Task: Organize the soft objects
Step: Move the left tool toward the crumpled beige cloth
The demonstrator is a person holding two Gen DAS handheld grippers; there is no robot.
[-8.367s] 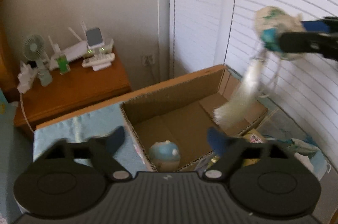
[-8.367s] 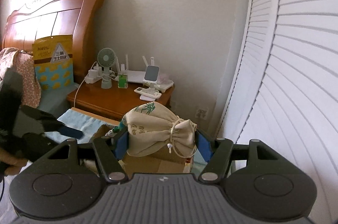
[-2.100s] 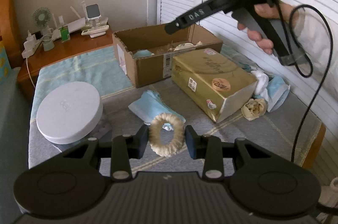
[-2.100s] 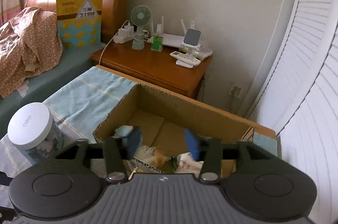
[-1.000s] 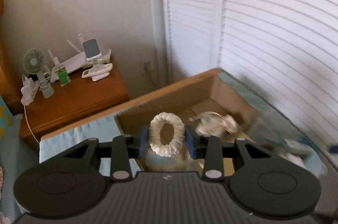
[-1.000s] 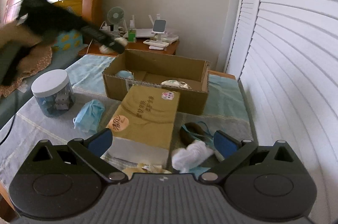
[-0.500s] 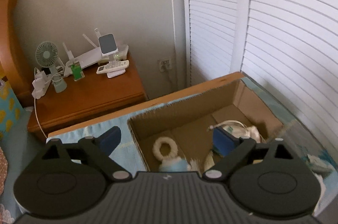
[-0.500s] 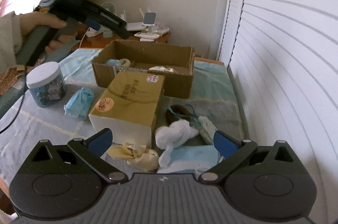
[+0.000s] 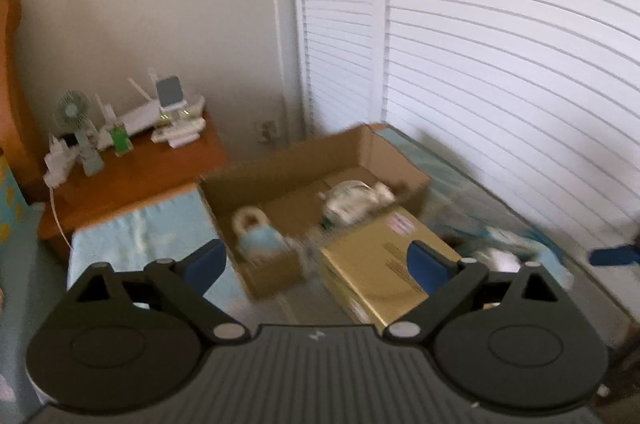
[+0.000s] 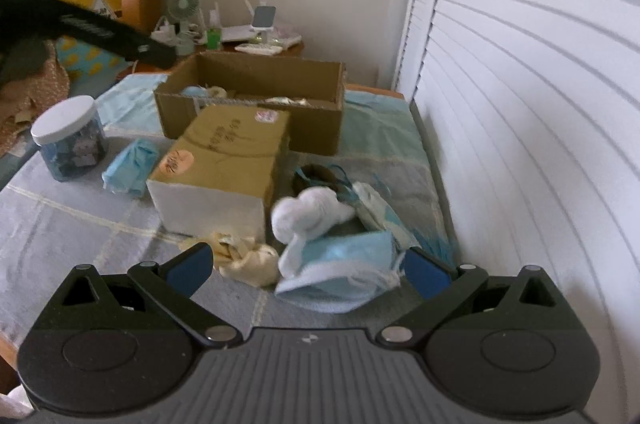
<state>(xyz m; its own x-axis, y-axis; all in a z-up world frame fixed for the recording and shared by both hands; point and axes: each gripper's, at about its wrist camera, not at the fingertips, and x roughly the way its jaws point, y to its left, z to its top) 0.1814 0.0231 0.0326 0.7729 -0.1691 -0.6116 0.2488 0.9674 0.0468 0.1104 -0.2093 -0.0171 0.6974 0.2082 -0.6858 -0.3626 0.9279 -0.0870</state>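
Observation:
The open cardboard box holds a cream fluffy ring, a light blue plush and a cloth drawstring bag. My left gripper is open and empty, above the box's near side. My right gripper is open and empty, low over a pile of soft things: a white plush, a blue face mask and a cream cloth. Another folded blue mask lies left of the gold box.
A gold tissue box lies in front of the cardboard box. A white-lidded jar stands at the left. A nightstand with a fan and gadgets is behind. White louvred doors line the right side.
The left gripper has let the cream ring drop into the box, opened, and pulled back. The right gripper has come down closer to the pile of soft things.

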